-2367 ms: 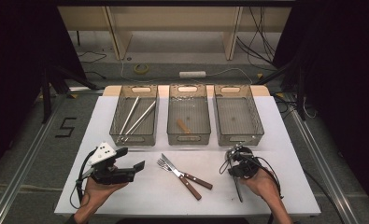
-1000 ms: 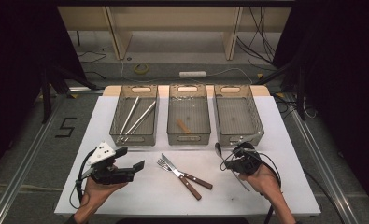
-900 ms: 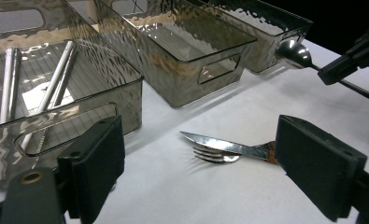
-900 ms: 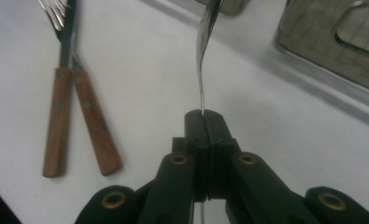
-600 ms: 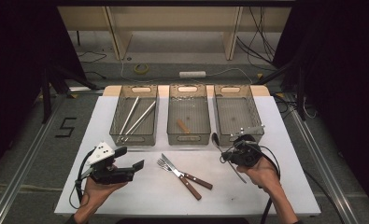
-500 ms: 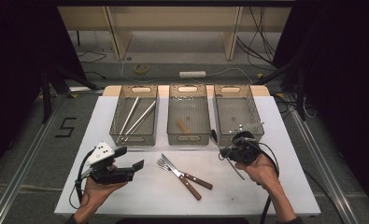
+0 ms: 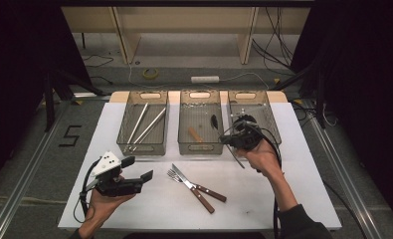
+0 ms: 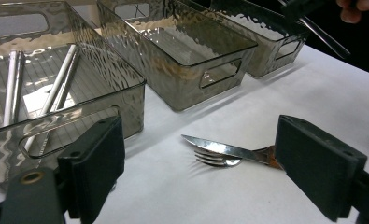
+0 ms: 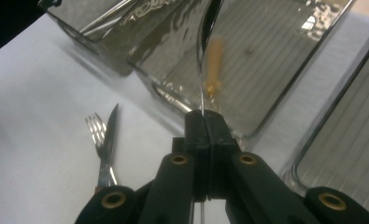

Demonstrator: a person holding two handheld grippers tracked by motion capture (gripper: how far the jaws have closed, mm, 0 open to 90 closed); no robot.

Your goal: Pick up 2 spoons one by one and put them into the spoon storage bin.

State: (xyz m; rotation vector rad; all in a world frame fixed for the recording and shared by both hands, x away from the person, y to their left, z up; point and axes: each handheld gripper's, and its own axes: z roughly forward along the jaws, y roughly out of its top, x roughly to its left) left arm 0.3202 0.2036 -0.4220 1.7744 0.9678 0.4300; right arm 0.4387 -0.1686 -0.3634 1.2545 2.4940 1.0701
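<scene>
The right hand-held gripper [image 7: 232,140] is clamped on a slim dark metal spoon [image 9: 203,56]; its bowl should be lowered into the smoked plastic bin [image 7: 184,130] just ahead before release.

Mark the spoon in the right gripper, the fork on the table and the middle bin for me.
spoon [image 7: 214,121], high view, on its dark bowl above the middle bin.
fork [image 8: 216,158], left gripper view, on its tines under the knife blade.
middle bin [image 7: 199,148], high view, on its near wall by the handle slot.
</scene>
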